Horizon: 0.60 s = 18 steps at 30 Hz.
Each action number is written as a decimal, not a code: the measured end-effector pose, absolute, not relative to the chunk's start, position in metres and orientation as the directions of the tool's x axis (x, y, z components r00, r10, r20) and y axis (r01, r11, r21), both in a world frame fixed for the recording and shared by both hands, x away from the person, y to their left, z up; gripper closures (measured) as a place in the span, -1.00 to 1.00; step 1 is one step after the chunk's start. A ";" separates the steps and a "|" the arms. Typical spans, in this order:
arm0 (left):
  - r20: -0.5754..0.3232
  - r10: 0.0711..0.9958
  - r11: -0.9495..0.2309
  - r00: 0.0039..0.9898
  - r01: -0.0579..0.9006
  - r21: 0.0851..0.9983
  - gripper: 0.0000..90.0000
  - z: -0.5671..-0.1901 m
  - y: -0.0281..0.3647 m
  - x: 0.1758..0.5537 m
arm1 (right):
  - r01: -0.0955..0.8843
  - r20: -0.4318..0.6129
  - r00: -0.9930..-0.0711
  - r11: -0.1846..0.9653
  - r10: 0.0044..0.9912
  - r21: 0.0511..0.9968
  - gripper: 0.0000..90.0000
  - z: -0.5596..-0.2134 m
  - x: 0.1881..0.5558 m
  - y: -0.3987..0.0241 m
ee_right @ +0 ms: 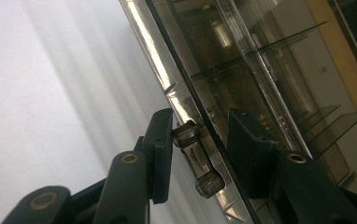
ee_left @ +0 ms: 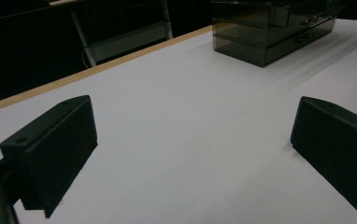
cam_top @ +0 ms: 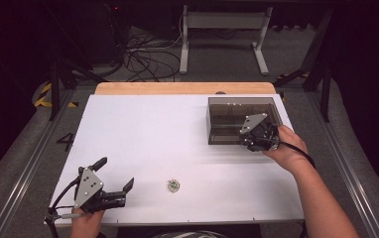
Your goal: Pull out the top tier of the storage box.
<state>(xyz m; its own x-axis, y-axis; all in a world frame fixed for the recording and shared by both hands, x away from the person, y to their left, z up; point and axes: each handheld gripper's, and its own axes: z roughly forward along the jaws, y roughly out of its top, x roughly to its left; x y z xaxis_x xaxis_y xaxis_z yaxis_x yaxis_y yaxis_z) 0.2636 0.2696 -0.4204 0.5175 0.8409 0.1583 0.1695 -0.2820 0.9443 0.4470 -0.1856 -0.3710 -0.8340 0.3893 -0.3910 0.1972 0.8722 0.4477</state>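
Right gripper (ee_right: 200, 149) straddled the drawer handle (ee_right: 196, 158), one pad touching the near knob, the other apparently short of contact; jaws not yet clamped. Handle a clear smoky plastic bar, long axis along the box (cam_top: 227, 121) front, at the table's (cam_top: 153, 134) far right. Left gripper (cam_top: 113, 174) lay wide open, empty, well apart.

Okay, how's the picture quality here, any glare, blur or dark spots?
High view: white table bright, surroundings nearly black. Left gripper view: near jaws soft, smoked drawer box dim. Right gripper view: glare streaks along the box's front edge, handle sharp between the jaws.
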 end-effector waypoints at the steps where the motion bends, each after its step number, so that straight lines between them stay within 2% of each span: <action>1: 0.159 0.841 -0.282 0.517 0.169 0.944 -0.97 -0.420 0.270 0.264 | 0.198 -0.391 -0.834 0.872 0.390 0.448 0.38 -0.371 0.447 -0.186; 18: 0.158 0.841 -0.281 0.517 0.170 0.944 -0.97 -0.420 0.270 0.264 | 0.188 -0.395 -0.836 0.874 0.382 0.448 0.39 -0.365 0.437 -0.186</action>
<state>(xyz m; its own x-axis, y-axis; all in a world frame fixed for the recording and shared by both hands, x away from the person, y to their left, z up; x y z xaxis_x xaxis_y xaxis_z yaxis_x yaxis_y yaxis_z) 0.2636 0.2696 -0.4204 0.5167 0.8414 0.1580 0.1696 -0.2815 0.9445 0.4368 -0.1860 -0.3655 -0.8356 0.3820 -0.3948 0.1877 0.8739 0.4483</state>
